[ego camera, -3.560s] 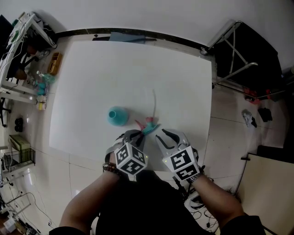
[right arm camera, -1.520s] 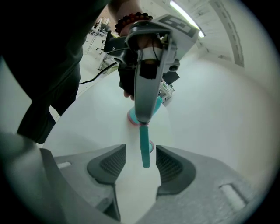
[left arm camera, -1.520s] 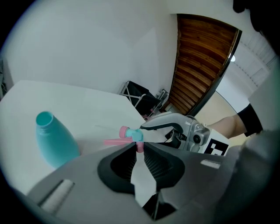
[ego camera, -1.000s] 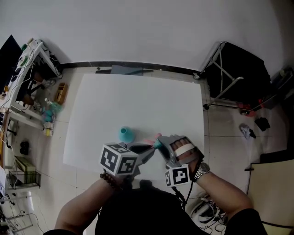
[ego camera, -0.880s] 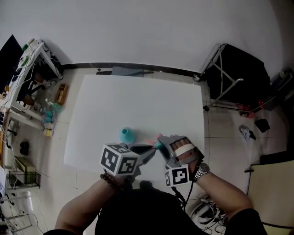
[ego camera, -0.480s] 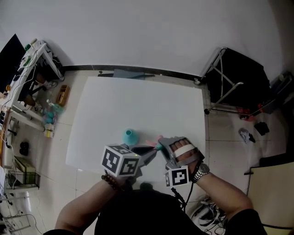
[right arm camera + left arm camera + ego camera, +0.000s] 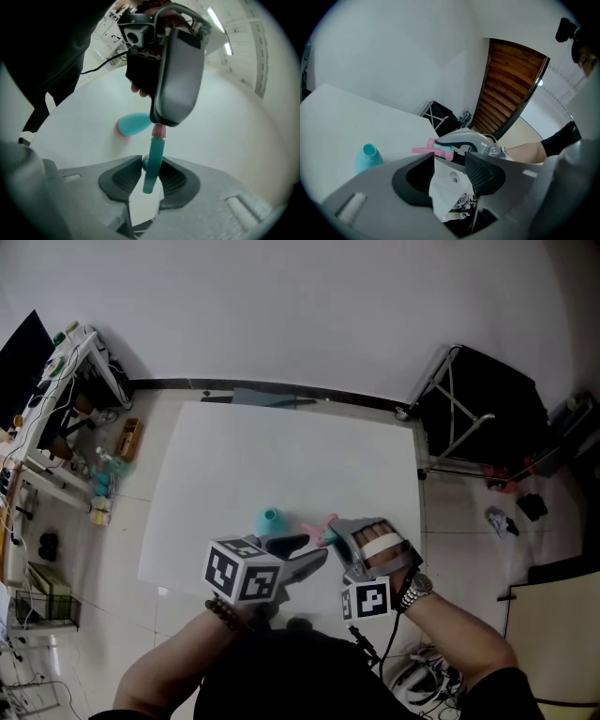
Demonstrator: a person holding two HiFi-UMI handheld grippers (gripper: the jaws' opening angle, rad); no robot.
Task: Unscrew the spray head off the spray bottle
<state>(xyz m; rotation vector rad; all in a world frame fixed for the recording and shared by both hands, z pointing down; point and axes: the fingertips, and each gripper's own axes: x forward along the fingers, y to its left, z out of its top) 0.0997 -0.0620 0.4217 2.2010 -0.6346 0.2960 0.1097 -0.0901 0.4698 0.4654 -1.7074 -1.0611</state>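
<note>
Since the spray head [image 7: 322, 533] already hangs free in the air at the low centre of the head view, the unscrewing itself reads as done. The teal bottle [image 7: 270, 520] stands open-necked on the white table [image 7: 281, 437], just to the upper left of the head and apart from it. The step in hand is judged to be passing the head over to one gripper alone.

Right gripper [image 7: 151, 164]: jaws have just been closing and are clamped on the head's teal body. The pink collar sticks out beyond the tips.
Left gripper [image 7: 449, 157]: jaws have just been opening and stand apart, with nothing pressed between the pads. The pink end of the head sits just past its tips.

To do it well:
- The right grip should bear the whole head before the left backs off.
- Draw the left straight away from the pink collar, so that no pad snags it and twists the head in the right jaws.
- The grip is narrow on a rounded body, so pivoting is the likely fault.
- Keep clear of the bottle, which looks light and easy to tip.

Pose: both forearms enter from the bottom edge of the head view and converge. The grippers meet nearly tip to tip, both angled forward and somewhat down. The left marker cube [image 7: 243, 572] is lower left of centre and the right marker cube [image 7: 372, 598] is lower right, with a wristwatch [image 7: 416, 587] beside it.
</note>
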